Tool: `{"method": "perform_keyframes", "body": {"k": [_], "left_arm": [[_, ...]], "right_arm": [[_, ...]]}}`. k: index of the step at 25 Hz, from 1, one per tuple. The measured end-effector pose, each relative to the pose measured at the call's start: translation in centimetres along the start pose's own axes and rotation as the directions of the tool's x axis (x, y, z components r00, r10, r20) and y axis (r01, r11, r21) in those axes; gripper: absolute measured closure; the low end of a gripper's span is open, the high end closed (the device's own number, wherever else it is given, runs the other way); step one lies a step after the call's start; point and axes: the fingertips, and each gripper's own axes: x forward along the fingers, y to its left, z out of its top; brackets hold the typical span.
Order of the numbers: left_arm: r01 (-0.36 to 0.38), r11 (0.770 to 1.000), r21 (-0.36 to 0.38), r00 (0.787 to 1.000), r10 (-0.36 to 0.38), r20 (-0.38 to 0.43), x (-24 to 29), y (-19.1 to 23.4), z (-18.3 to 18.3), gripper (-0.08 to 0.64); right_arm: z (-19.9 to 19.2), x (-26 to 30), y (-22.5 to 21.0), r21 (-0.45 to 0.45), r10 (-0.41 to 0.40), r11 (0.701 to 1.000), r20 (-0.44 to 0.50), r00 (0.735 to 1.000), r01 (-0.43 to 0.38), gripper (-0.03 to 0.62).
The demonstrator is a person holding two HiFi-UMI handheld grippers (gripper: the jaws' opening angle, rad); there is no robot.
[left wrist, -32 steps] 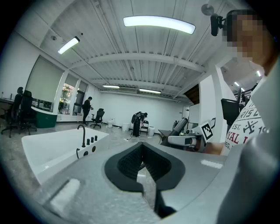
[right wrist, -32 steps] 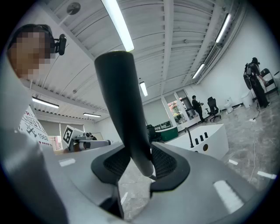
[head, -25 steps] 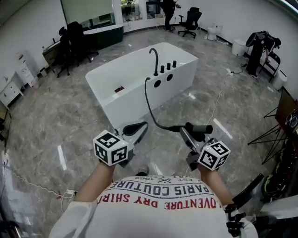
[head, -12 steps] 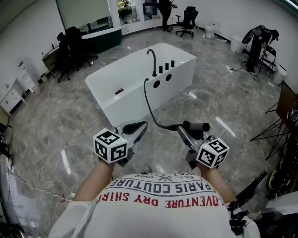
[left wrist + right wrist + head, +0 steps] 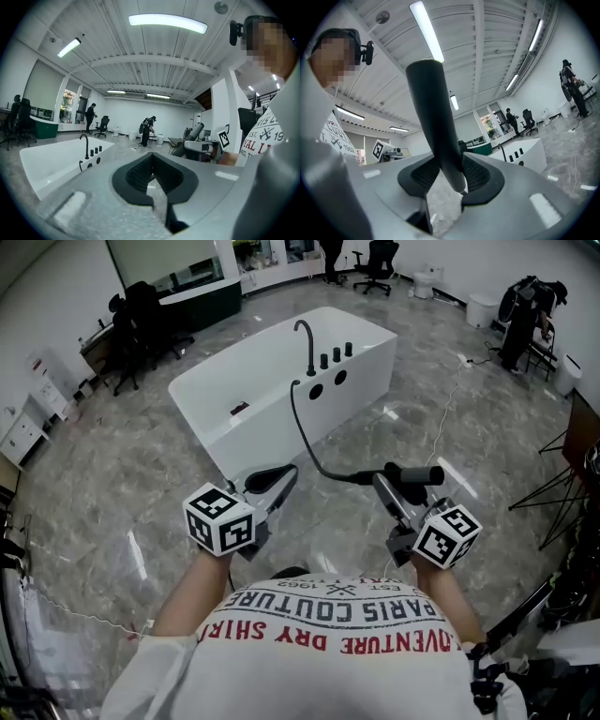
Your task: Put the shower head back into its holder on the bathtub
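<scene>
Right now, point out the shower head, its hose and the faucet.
shower head [image 5: 436, 126], right gripper view, middle of the handle
hose [image 5: 292, 413], head view, upper stretch
faucet [image 5: 311, 352], head view, upright stem

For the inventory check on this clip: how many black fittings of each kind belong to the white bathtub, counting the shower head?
Curved spout: 1
Rim knobs: 3
Round fittings on the bathtub side wall: 2
Hose: 1
Shower head, gripped in the right tool: 1
Total: 8
</scene>
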Motion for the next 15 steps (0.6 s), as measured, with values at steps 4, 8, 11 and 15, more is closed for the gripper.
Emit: {"method": "perform_keyframes", "body": {"k": [4, 8, 11, 15], "left_arm": [[0.026, 0.999, -0.028, 1.0, -0.026, -0.005, 0.6, 0.5, -0.7, 0.56], [0.028, 1.0, 0.004, 0.999, -0.028, -0.044, 1.6, 2.6, -1.9, 0.558], [0.034, 0.999, 0.001, 0.998, -0.034, -0.062, 2.4, 5.2, -3.0, 0.558], [0.067, 0.997, -0.047, 0.992, -0.072, -0.107, 4.0, 9.7, -5.1, 0.494]], "right_arm": [[0.5, -0.1, -1.8, 0.033, -0.035, 0.999, 0.004, 0.999, 0.035, 0.443], [1.5, 1.4, -3.6, 0.058, -0.046, 0.997, 0.03, 0.998, 0.045, 0.443], [2.1, 3.2, -4.7, 0.066, -0.038, 0.997, 0.034, 0.999, 0.036, 0.443], [3.1, 6.0, -7.0, 0.119, -0.026, 0.993, 0.051, 0.998, 0.02, 0.443]]}}
